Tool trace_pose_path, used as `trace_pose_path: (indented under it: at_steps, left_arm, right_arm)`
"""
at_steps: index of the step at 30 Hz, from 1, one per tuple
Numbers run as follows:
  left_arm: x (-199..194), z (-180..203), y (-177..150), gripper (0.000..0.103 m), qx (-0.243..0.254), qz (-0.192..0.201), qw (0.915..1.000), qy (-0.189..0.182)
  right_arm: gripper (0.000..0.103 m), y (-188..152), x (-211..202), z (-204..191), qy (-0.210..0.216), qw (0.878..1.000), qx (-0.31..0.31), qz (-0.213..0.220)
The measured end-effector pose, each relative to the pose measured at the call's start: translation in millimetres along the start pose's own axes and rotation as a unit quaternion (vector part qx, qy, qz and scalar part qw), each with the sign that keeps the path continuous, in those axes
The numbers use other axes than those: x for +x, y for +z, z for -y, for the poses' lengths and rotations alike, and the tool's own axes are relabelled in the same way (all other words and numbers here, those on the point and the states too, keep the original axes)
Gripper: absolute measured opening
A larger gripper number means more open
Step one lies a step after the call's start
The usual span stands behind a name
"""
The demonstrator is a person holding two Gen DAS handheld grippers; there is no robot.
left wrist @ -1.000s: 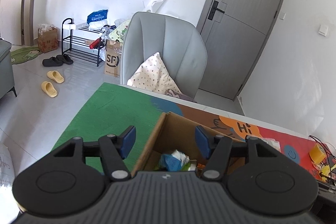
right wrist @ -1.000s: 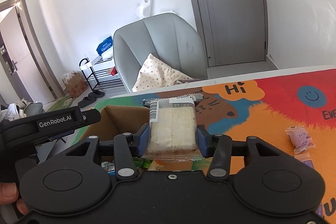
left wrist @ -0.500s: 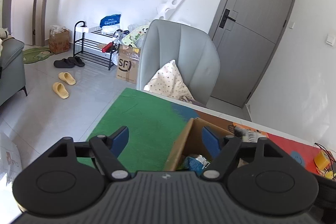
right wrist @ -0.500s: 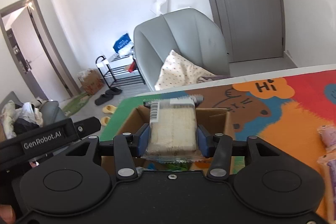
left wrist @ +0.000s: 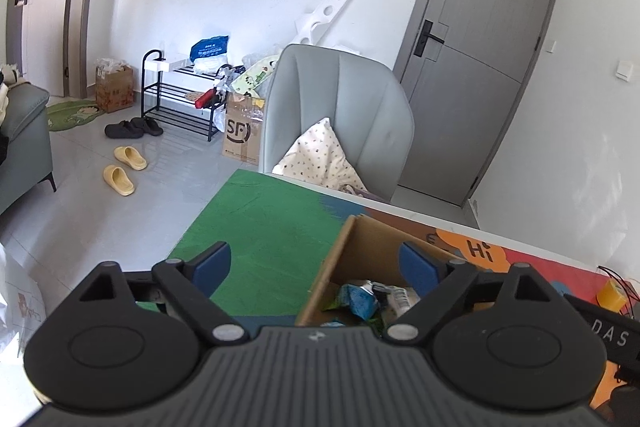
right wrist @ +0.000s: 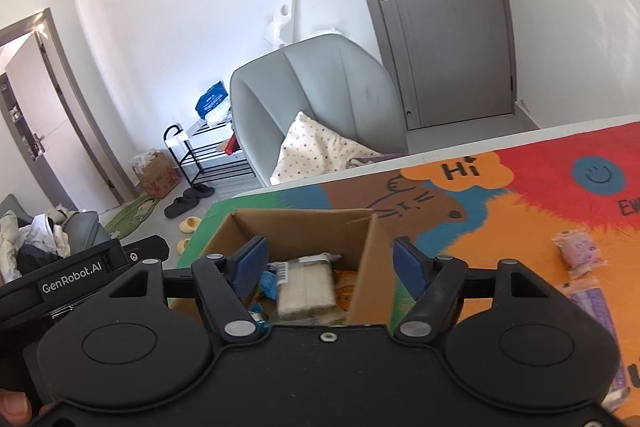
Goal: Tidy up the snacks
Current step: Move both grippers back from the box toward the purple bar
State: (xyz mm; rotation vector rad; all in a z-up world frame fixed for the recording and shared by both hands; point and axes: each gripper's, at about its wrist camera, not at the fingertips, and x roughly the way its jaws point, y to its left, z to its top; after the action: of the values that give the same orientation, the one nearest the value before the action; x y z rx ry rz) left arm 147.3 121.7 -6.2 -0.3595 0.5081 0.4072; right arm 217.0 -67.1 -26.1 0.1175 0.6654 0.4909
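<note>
An open cardboard box [right wrist: 360, 227] stands on the colourful table mat [right wrist: 500, 227]. My right gripper [right wrist: 330, 263] hovers over it, its jaws opening, and the pads touch nothing. A pale wafer packet [right wrist: 306, 287] lies loose below them inside the box, among other wrappers. My left gripper [left wrist: 316, 263] is also opening wide with nothing between its fingers; it straddles the box's left wall [left wrist: 324, 271], and blue and white snack wrappers [left wrist: 360, 301] show inside. The left gripper's body [right wrist: 76, 275] appears at the left of the right wrist view.
Pink and purple snack packets [right wrist: 578, 253] lie on the orange part of the mat at right. A yellow object [left wrist: 610, 295] and cables sit at the table's right end. A grey armchair [left wrist: 340, 115] with a cushion stands behind the table's far edge.
The right gripper let go of the wafer packet, which dropped into the box, and its jaws spread. The left gripper's jaws widened and it shifted left of the box.
</note>
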Motion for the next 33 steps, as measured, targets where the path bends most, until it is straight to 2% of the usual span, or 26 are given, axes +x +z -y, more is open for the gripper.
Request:
trace_pose_path:
  at_steps: [12,19,25,33]
  left_arm:
    - [-13.9,33.6,-21.9,0.093,0.033,-0.016,0.9991,-0.022]
    - [-16.7,44.6,-42.9,0.095,0.052,-0.031,0.9978,-0.026]
    - [-23.2,54.0,-56.7,0.096,0.068,-0.04,0.9964,-0.032]
    - [-32.0,69.8,-67.5,0.096,0.102,-0.052,0.9928,-0.037]
  right_arm:
    - [0.086,-15.6,-34.2,42.4,-0.02,1.0,0.022,0.003]
    - [0.098,-29.1,-46.8,63.4,-0.031,0.999,0.04,-0.001]
    - [0.102,-40.2,-57.1,75.3,-0.038,0.998,0.047,-0.004]
    - [0.103,-47.0,-72.8,91.2,-0.048,0.997,0.06,-0.001]
